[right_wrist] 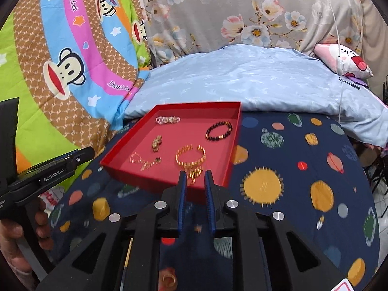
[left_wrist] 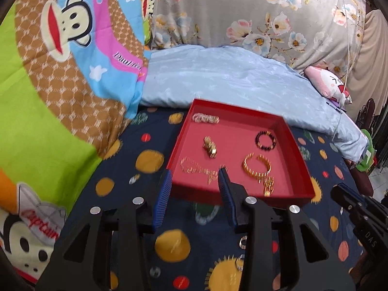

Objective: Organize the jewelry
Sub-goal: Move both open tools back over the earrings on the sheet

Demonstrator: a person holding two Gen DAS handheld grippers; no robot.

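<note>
A red tray (left_wrist: pixel 298 160) (right_wrist: pixel 116 165) lies on the planet-print cloth. In it are a pearl bracelet (left_wrist: pixel 205 118) (right_wrist: pixel 167 119), a dark bead bracelet (left_wrist: pixel 266 140) (right_wrist: pixel 219 131), a gold spiked bangle (left_wrist: pixel 257 165) (right_wrist: pixel 190 158), a gold clasp piece (left_wrist: pixel 210 147) (right_wrist: pixel 156 142) and a gold chain (left_wrist: pixel 198 168) (right_wrist: pixel 145 162). My left gripper (left_wrist: pixel 195 173) is open and empty at the tray's near edge, over the chain. My right gripper (right_wrist: pixel 196 174) is narrowly open and empty at the tray's near edge, just short of the bangle's dangling chain (right_wrist: pixel 194 173).
A light blue quilt (left_wrist: pixel 230 77) (right_wrist: pixel 254 77) lies behind the tray. A monkey-print blanket (left_wrist: pixel 60 84) (right_wrist: pixel 72 60) rises on the left. A pink plush pillow (right_wrist: pixel 344 59) sits back right. A gold ring (right_wrist: pixel 169 280) lies on the cloth under my right gripper.
</note>
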